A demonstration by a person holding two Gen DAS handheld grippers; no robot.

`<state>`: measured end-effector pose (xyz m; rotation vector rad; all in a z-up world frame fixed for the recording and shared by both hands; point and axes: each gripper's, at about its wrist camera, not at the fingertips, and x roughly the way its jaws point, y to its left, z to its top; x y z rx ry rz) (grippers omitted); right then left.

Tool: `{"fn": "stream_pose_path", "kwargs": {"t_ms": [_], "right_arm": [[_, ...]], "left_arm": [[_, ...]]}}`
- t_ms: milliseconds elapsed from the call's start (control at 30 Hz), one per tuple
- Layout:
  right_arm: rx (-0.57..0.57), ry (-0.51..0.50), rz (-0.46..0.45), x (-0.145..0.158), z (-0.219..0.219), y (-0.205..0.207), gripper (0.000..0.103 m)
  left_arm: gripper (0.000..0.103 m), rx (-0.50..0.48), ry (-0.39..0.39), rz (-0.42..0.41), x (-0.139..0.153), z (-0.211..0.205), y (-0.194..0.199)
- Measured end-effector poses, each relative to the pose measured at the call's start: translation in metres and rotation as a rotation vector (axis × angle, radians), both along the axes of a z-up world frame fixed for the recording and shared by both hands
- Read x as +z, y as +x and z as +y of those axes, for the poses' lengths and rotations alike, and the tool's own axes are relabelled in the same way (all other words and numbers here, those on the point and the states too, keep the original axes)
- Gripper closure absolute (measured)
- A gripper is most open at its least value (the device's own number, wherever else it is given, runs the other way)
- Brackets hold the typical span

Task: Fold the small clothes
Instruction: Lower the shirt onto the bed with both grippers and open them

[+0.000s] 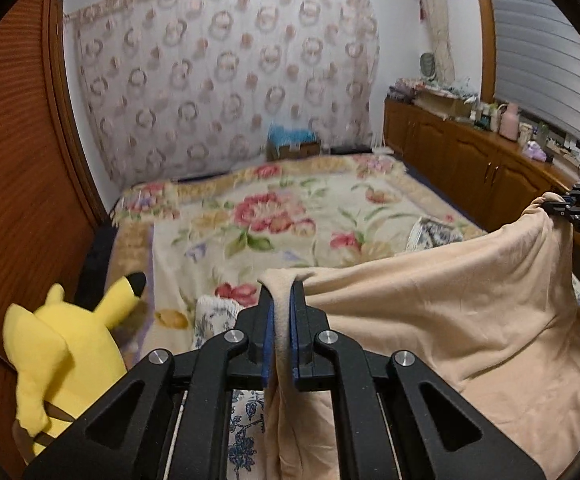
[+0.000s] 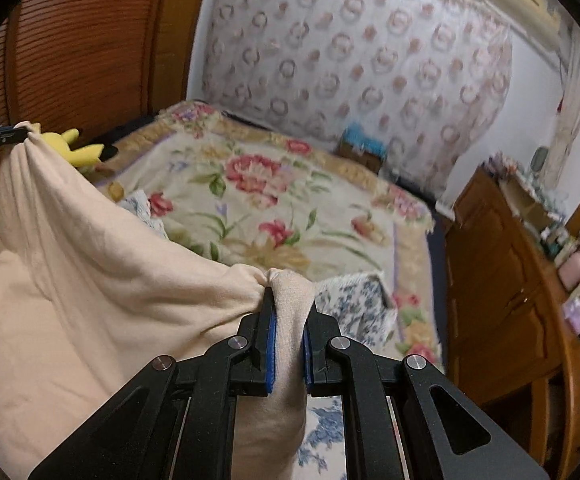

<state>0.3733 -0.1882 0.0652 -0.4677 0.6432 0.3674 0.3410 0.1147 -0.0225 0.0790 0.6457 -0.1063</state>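
Observation:
A peach-coloured garment (image 1: 449, 320) hangs stretched between both grippers above the bed. My left gripper (image 1: 281, 286) is shut on one corner of it, the cloth bunched between the blue pads. In the left wrist view the right gripper (image 1: 569, 210) shows at the far right, pinching the other corner. My right gripper (image 2: 288, 286) is shut on that corner of the same garment (image 2: 70, 280), which sags away to the left. The left gripper (image 2: 14, 136) appears at the far left edge of the right wrist view, holding its end up.
A floral blanket (image 1: 290, 216) covers the bed. A blue-and-white patterned cloth (image 2: 353, 308) lies under the garment. A yellow plush toy (image 1: 62, 344) sits at the bed's left side by a wooden wardrobe (image 1: 18, 200). Wooden cabinets (image 1: 469, 160) with clutter line the right wall.

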Motion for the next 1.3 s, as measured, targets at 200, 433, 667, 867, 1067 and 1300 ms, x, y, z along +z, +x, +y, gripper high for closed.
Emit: {"fn": "stream_pose_path", "kwargs": {"t_ms": [200, 433, 667, 867, 1067, 1300], "right_arm": [[-0.038, 0.01, 0.045, -0.006, 0.005, 0.009, 0.093], [-0.06, 0.032, 0.075, -0.022, 0.009, 0.023, 0.093], [-0.084, 0.093, 0.128, -0.031, 0.003, 0.015, 0.08], [-0.086, 0.166, 0.166, -0.028, -0.027, -0.009, 0.059], [-0.092, 0.193, 0.179, -0.027, -0.059, -0.062, 0.058], [-0.125, 0.237, 0.223, -0.036, -0.078, -0.107, 0.058]], "left_arm": [[0.077, -0.001, -0.016, 0.072, -0.024, 0.003, -0.004], [0.062, -0.014, -0.083, 0.193, -0.054, 0.013, -0.036], [0.062, 0.02, -0.109, 0.195, -0.062, 0.012, -0.073], [0.042, -0.019, -0.098, 0.215, -0.073, 0.002, -0.087], [0.037, -0.02, -0.109, 0.225, -0.079, 0.001, -0.094], [0.037, 0.006, -0.072, 0.259, -0.09, 0.0, -0.091]]}}
